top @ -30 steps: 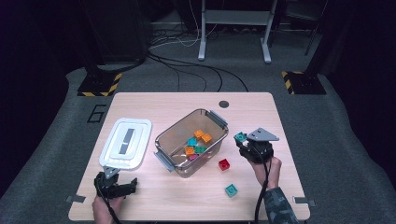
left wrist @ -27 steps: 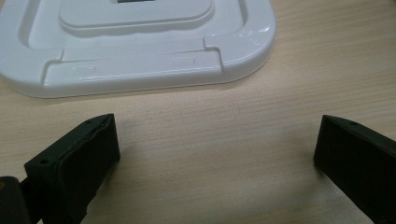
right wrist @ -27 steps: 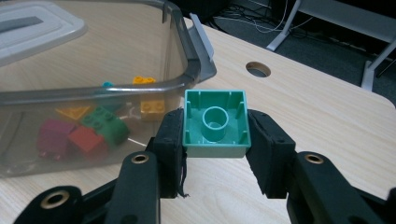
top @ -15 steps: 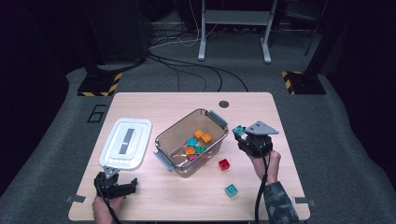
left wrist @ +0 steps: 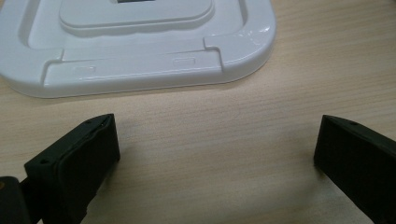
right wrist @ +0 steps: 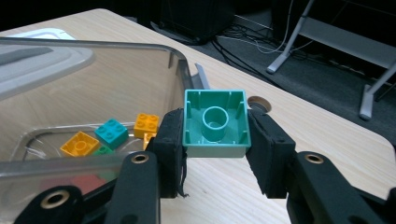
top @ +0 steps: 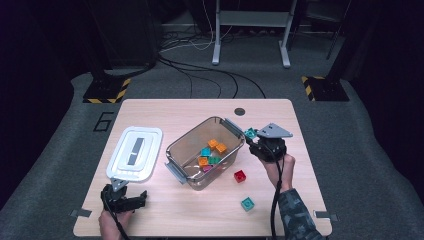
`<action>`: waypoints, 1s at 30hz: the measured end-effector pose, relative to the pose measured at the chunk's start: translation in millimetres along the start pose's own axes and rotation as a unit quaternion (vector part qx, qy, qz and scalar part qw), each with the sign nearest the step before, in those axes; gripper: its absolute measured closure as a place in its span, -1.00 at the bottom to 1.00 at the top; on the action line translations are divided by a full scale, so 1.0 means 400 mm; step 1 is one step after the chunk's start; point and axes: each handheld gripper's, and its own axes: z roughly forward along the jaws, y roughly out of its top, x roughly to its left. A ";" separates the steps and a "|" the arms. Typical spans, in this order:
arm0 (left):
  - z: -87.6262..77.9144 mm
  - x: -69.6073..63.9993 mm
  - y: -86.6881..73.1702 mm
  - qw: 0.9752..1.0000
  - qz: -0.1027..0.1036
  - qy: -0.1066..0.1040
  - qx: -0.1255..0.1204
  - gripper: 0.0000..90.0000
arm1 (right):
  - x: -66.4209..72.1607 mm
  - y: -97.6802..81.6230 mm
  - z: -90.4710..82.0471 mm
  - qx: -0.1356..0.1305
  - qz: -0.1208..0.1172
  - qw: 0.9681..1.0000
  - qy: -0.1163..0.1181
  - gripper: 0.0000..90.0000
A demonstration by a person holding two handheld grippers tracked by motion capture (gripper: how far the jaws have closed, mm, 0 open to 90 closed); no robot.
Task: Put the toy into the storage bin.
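Teal brick (right wrist: 215, 122), hollow underside facing the camera in the right tool view, sits clamped between the pads of the right tool (right wrist: 215, 140), one pad on each side wall. In the high view that right tool (top: 255, 137) holds the brick (top: 250, 133) just beside the near right corner of the clear bin (top: 187, 150), above the desk (top: 200, 210). Inside the bin lie orange bricks (top: 216, 145), teal ones (top: 205, 152) and a magenta one (top: 206, 169). On the bare desk by the bin rests a red brick (top: 240, 175), and nearer the person another teal brick (top: 247, 203). A white lid (top: 135, 153) lies flat to the left of the bin, apart from it. The left tool (top: 131, 202) rests low at the desk's near left edge, its jaws spread wide with nothing between them; in the left tool view the lid's edge (left wrist: 140, 70) lies just ahead of them.
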 end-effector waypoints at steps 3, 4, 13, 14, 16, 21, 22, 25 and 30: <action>0.000 0.000 0.000 1.000 0.000 0.000 0.000 -1.00 | 0.012 0.010 0.018 0.002 -0.005 1.000 0.007 0.30; 0.000 0.000 0.000 1.000 0.000 0.000 0.000 -1.00 | 0.014 0.013 0.023 0.002 -0.007 1.000 0.009 0.30; 0.000 0.000 0.000 1.000 0.000 0.000 0.000 -1.00 | 0.037 0.035 0.072 0.011 -0.011 0.999 0.032 0.29; 0.000 0.000 0.000 1.000 0.000 0.000 0.000 -1.00 | 0.039 0.036 0.075 0.012 -0.011 0.999 0.033 0.29; 0.000 0.000 0.000 1.000 0.000 0.000 0.000 -1.00 | 0.041 0.039 0.083 0.015 -0.013 0.999 0.037 0.29; 0.000 0.000 0.000 1.000 0.000 0.000 0.000 -1.00 | 0.051 0.044 0.094 0.030 -0.016 0.998 0.048 0.27; 0.000 0.000 0.000 1.000 0.000 0.000 0.000 -1.00 | 0.051 0.044 0.096 0.030 -0.017 0.998 0.049 0.25; 0.000 0.000 0.000 1.000 0.000 0.000 0.000 -1.00 | 0.051 0.041 0.095 0.036 -0.011 0.998 0.043 -0.03; 0.000 0.000 0.000 1.000 0.000 0.000 0.000 -1.00 | 0.039 0.036 0.074 0.027 0.009 0.999 0.042 -0.34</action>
